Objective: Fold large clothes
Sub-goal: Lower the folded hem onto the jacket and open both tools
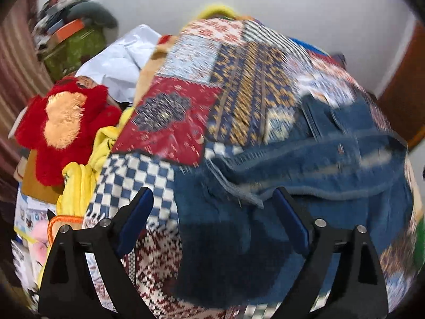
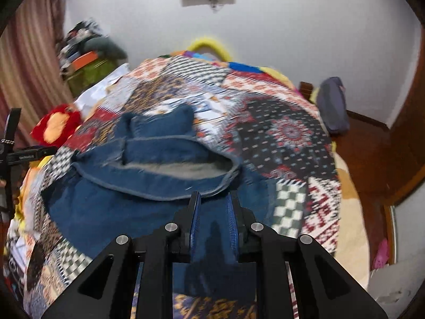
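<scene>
A blue denim garment (image 1: 305,159) lies rumpled on a bed covered by a patchwork quilt (image 1: 239,85). My left gripper (image 1: 212,194) hovers over the garment's near left part, open wide, with nothing pinched between its blue pads. In the right wrist view the denim garment (image 2: 159,154) shows a hemmed opening with a grey lining. My right gripper (image 2: 213,196) is shut on a fold of its near edge, and blue cloth runs between the fingers. The quilt (image 2: 287,133) spreads out to the right of it.
A red and tan plush toy (image 1: 66,122) and yellow cloth (image 1: 79,183) lie at the bed's left edge, with white bedding (image 1: 124,63) behind them. A green box stack (image 2: 90,71) stands by the curtain. A grey bag (image 2: 333,106) sits far right, above the wooden floor (image 2: 372,146).
</scene>
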Demonstrator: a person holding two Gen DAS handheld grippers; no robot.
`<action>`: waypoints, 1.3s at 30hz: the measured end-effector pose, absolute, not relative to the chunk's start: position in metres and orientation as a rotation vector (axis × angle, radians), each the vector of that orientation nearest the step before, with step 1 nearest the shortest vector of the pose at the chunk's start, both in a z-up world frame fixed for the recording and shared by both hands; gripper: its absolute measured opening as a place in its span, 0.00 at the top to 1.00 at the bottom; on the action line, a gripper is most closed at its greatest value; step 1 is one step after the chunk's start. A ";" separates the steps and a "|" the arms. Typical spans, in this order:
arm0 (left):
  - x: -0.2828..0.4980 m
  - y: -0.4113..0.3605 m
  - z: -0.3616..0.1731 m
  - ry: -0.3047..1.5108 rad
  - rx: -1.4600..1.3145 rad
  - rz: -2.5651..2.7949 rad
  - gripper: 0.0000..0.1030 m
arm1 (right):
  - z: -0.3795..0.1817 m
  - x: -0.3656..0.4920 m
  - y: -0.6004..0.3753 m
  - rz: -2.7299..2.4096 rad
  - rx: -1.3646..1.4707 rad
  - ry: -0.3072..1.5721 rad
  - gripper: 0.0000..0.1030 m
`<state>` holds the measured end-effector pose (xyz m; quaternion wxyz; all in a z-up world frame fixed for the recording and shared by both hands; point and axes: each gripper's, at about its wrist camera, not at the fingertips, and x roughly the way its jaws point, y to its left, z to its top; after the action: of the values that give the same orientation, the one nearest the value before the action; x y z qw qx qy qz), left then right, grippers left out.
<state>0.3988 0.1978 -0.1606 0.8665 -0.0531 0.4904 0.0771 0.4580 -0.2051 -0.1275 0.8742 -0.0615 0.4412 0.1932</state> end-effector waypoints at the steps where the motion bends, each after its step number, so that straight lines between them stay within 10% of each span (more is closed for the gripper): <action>1: 0.394 0.192 -0.164 1.035 -0.096 0.152 0.09 | -0.130 0.454 -0.201 0.418 -0.129 0.930 0.85; 39: 0.474 0.232 -0.216 1.048 -0.268 0.286 0.00 | -0.203 0.557 -0.128 0.307 -0.109 0.979 0.85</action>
<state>0.4741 0.2317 -0.2163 0.8475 -0.1273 0.4971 0.1356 0.5572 -0.1278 -0.2027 0.8699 -0.0520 0.4680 0.1467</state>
